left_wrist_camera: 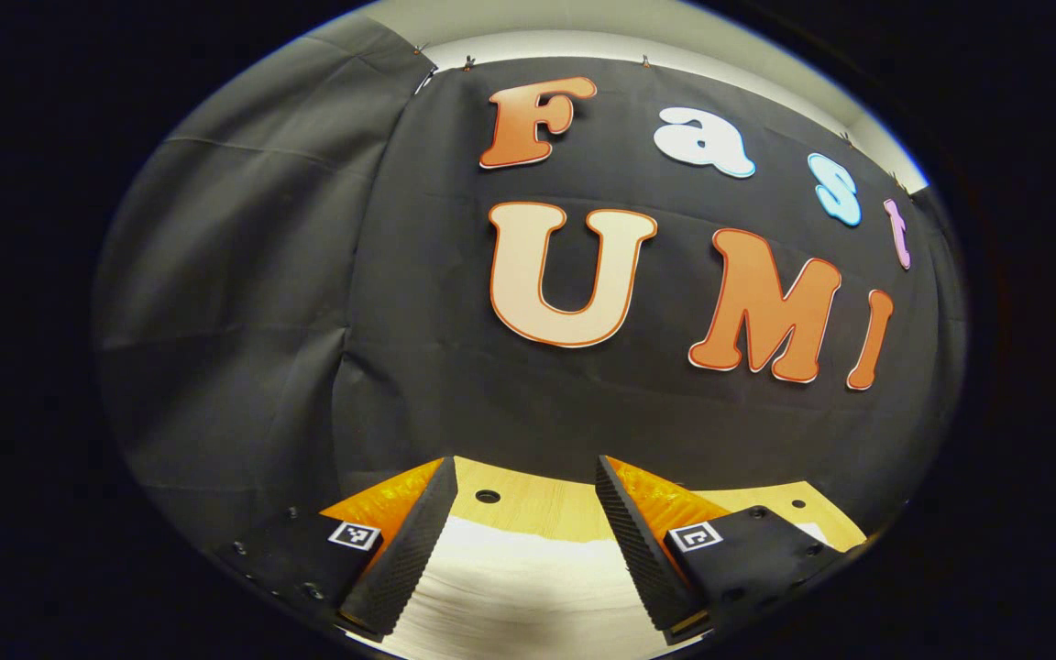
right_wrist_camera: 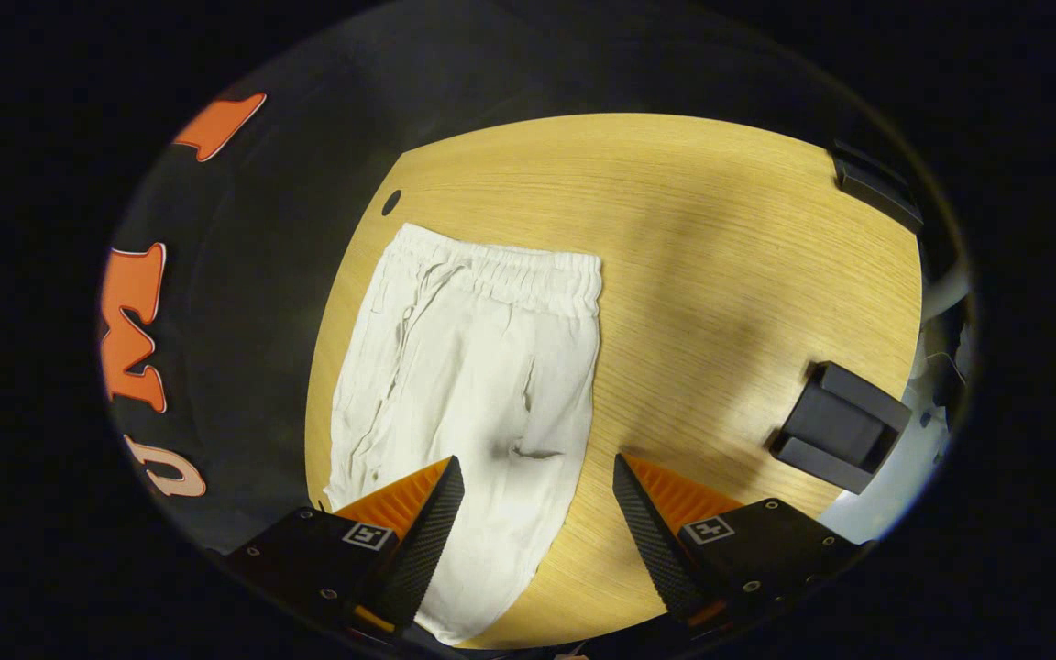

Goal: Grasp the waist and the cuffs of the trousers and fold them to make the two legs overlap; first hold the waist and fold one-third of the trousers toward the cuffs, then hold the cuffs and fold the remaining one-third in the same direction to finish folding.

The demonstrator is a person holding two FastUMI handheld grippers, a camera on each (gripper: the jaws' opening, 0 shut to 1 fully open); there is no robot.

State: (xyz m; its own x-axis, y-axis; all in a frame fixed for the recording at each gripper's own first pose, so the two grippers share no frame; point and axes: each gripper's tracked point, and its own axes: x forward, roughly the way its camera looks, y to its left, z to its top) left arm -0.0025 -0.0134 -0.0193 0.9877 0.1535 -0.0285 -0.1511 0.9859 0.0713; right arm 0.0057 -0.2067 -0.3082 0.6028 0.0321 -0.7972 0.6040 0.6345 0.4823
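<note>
Both tongs stand wide and hold nothing. Right tongs [right_wrist_camera: 537,532] hang above the trousers [right_wrist_camera: 464,385], which lie flat on the table [right_wrist_camera: 720,257] with the legs seemingly already overlapped; the elastic waist [right_wrist_camera: 510,270] sits far ahead of them, so the cloth is laid ready for its first third-fold. Left tongs [left_wrist_camera: 523,541] point at the booth wall, with pale cloth just beneath.

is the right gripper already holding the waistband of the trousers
No: the right gripper hangs open above the white trousers, and the elastic waistband lies untouched at their far end on the wooden table.
</note>
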